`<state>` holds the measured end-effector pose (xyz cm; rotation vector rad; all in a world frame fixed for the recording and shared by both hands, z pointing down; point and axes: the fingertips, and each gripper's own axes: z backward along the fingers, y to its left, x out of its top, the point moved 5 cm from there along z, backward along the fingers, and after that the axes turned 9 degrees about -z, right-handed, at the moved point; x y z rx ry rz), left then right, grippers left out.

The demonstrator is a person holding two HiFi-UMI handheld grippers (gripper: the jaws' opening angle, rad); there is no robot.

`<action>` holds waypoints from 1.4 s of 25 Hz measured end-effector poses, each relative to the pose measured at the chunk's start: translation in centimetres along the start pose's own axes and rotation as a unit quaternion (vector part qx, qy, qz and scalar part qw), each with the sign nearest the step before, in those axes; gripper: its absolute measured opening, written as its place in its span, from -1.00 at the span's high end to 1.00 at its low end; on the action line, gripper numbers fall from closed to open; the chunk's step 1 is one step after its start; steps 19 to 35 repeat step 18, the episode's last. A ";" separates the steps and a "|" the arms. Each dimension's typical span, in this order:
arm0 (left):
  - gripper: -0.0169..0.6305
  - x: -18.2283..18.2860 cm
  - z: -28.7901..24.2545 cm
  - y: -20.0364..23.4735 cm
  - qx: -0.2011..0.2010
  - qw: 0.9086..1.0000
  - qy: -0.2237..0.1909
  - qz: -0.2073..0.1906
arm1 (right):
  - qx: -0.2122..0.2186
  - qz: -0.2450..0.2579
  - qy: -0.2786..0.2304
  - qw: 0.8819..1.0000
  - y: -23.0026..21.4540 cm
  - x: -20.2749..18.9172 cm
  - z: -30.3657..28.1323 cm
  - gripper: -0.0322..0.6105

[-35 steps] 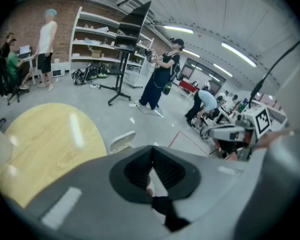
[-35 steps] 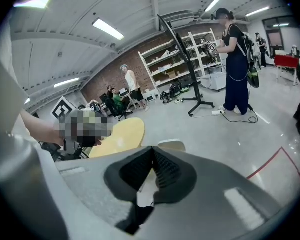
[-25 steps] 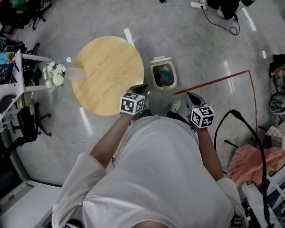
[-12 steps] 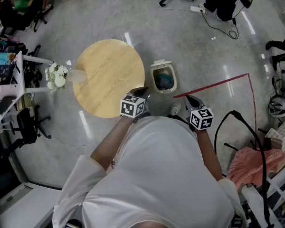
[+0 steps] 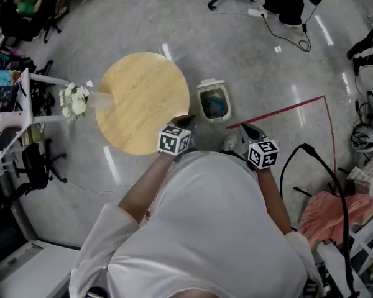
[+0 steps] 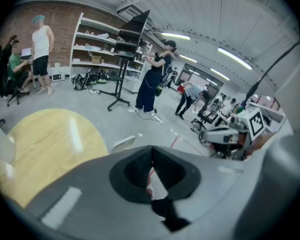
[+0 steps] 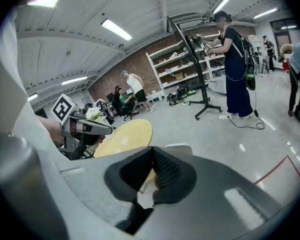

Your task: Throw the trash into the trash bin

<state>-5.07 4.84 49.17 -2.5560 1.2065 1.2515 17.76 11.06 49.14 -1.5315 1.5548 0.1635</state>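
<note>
Just ahead of the two hand-held grippers, on the floor, the trash bin (image 5: 201,99) stands with its lid (image 5: 211,79) tipped back and bluish trash (image 5: 216,106) lying inside. The left hand-held gripper (image 5: 187,118) and the right hand-held gripper (image 5: 245,128) both have jaws pressed together on nothing. They are drawn near the body, probably because the round counter (image 5: 143,98) to their left shows no trash.

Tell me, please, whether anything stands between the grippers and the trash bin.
Nothing visible does: only bare floor lies between the left gripper, the right gripper and the open trash bin; the round table stands beside it.
</note>
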 end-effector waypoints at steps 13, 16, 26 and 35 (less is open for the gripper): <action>0.93 -0.4 0.0 -0.1 -0.001 1.000 -0.001 0.006 | 0.000 -0.001 0.002 1.000 0.2 -0.5 0.4 0.90; 0.93 -0.5 0.0 -0.2 -0.001 1.000 0.001 0.006 | 0.002 -0.001 0.002 1.000 0.3 -0.6 0.4 0.90; 0.93 -0.5 0.0 -0.2 -0.001 1.000 0.000 0.006 | 0.003 0.000 0.003 1.000 0.3 -0.6 0.3 0.90; 0.93 -0.5 0.0 -0.2 -0.001 1.000 0.000 0.006 | 0.003 0.000 0.003 1.000 0.3 -0.6 0.3 0.90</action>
